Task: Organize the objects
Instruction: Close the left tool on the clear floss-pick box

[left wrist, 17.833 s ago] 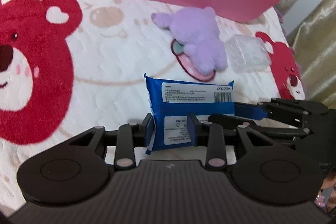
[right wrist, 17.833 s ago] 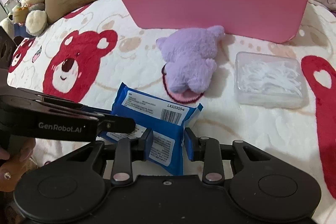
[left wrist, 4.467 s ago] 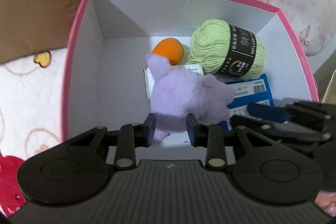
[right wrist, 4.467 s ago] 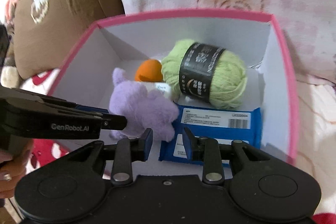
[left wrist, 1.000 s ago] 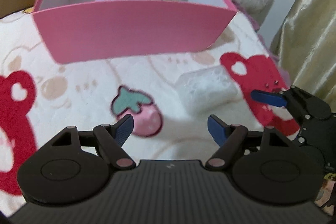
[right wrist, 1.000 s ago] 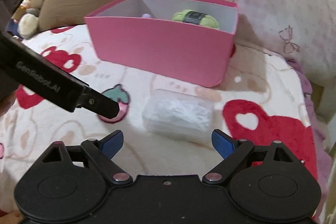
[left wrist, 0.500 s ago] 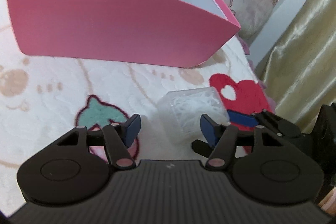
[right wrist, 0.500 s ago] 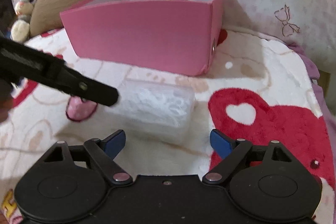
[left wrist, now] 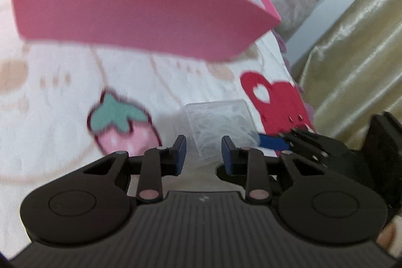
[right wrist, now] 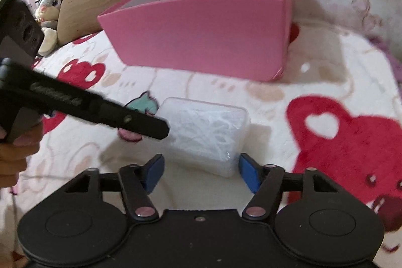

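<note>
We see a clear rectangular plastic box [right wrist: 204, 136] on the bear-print bed blanket [right wrist: 289, 97], near the pink open box [right wrist: 201, 39]. Left gripper [left wrist: 203, 152] fingers close around its corner; right gripper [right wrist: 201, 172] fingers close, flanking it, not touching.

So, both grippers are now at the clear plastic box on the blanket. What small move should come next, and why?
Probably finish closing both grippers on the clear plastic box, then lift. The right gripper straddles its near end with jaws closing but pads not touching yet; the left gripper is closing around a corner. The box is the last item on the blanket outside the pink bin.
</note>
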